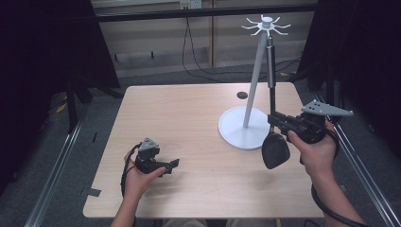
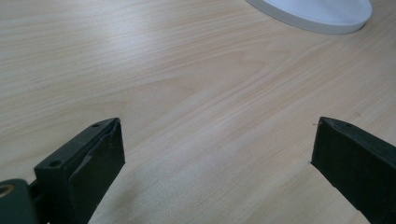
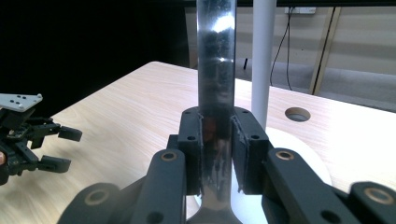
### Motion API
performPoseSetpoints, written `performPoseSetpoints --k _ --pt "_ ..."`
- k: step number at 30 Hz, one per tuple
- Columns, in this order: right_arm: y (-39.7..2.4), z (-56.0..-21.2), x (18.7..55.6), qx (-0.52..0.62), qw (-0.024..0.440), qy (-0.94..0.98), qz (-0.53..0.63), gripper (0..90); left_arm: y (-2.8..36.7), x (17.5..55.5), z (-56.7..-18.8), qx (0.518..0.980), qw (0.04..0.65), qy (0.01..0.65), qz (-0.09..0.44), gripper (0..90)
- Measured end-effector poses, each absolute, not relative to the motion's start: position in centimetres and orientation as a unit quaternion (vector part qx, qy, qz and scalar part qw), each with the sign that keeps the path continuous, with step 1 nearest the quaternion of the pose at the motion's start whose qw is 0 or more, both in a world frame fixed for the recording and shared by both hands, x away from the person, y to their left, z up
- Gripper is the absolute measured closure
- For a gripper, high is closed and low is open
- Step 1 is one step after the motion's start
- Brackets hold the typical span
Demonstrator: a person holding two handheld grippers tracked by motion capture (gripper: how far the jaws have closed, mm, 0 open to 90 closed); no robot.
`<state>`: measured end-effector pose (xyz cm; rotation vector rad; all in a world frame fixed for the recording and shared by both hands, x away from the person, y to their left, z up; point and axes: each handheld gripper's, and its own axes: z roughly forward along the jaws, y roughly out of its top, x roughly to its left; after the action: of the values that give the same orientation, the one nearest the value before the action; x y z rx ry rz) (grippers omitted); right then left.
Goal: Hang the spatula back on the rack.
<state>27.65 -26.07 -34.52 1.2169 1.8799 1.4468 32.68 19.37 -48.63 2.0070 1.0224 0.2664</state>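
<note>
Jaws of the right gripper [image 1: 273, 120] clamp the ladle [image 1: 274, 109] upright beside the rack [image 1: 249, 113] for hanging; left gripper [image 1: 171, 165] gapes wide, empty.

Black ladle [image 1: 274, 142] upright, bowl down, beside stand [image 1: 243, 127].

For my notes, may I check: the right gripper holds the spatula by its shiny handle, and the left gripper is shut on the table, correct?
Not quite. The left gripper is open: the left gripper view shows its jaws standing wide apart over the bare table. The rest holds: the right gripper is clamped on the spatula's shiny handle.
</note>
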Motion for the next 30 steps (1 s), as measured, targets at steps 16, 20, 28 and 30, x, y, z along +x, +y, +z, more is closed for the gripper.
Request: performPoseSetpoints --k 16,20,28,30 --pt "-24.6 -35.6 29.6 0.447 0.231 0.682 0.531 76.0 19.8 32.5 -48.6 0.8 0.424 0.411 0.107 2.4" --pt "-24.2 -35.6 29.9 0.447 0.228 0.685 0.528 76.3 19.9 32.5 -48.6 0.799 0.424 0.412 0.11 2.4" --pt "-24.2 -36.1 30.4 0.454 0.224 0.677 0.535 73.3 19.7 32.5 -48.6 0.801 0.422 0.409 0.109 2.4" --pt "-24.3 -36.1 30.4 0.455 0.225 0.675 0.535 70.7 19.7 32.5 -48.6 0.8 0.423 0.411 0.11 2.4"
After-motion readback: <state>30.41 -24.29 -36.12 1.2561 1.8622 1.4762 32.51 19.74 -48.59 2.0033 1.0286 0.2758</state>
